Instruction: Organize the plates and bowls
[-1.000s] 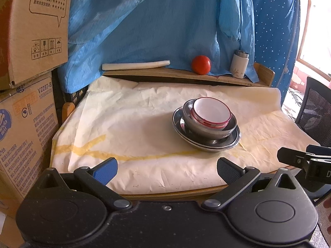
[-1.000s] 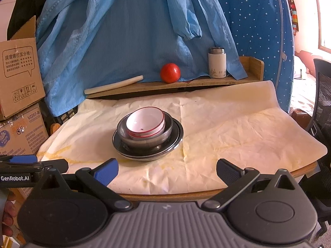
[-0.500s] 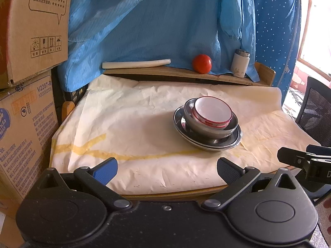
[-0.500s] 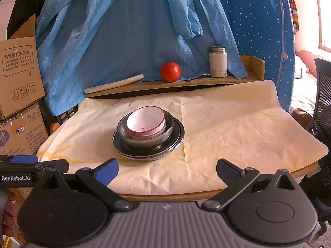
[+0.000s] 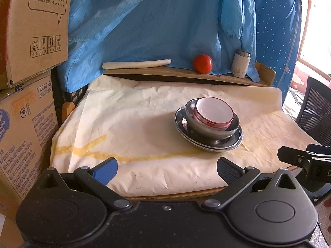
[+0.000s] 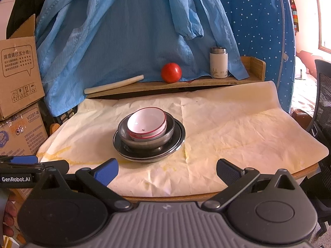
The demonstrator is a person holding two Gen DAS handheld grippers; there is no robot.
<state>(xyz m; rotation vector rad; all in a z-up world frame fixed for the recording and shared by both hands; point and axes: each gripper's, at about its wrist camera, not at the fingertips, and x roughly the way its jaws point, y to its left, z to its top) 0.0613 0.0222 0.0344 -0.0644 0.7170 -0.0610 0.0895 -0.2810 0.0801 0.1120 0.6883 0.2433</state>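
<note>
A: Claws?

B: Left claw [image 5: 167, 171] wide apart, nothing between the fingers, touching nothing; sits bottom centre of the left wrist view, short of the tabletop [image 5: 175, 194] edge. Right claw [image 6: 167, 170] same: spread wide, empty, bottom centre of its own view. Each shows in the other's cam too, at the lower edge.

A: Dishes?

B: One stack, mid-frame. White bowl w/ red rim [image 6: 147, 123] nested in a steel bowl [image 6: 163, 138], which sits on steel plates [image 6: 178, 142]. Well apart from both claws.

A: Diff vs a sec ago?

B: Barely any. Stack unmoved on the paper; in the left view it sits a touch further right & lower in frame, so the cam drifted slightly. Claws as wide as before.

A: Surface & room?

B: Tabletop covered w/ creased cream paper [image 5: 132, 128], yellow streaks lower left. Wooden shelf [image 6: 196, 82] at the back: white roll [image 6: 113, 84], red tomato [image 6: 171, 72], white flask [image 6: 218, 63]. Blue garments [image 6: 128, 33] hang behind. Cardboard boxes [image 5: 26, 78] at left, mesh chair [image 5: 316, 111] at right edge.
</note>
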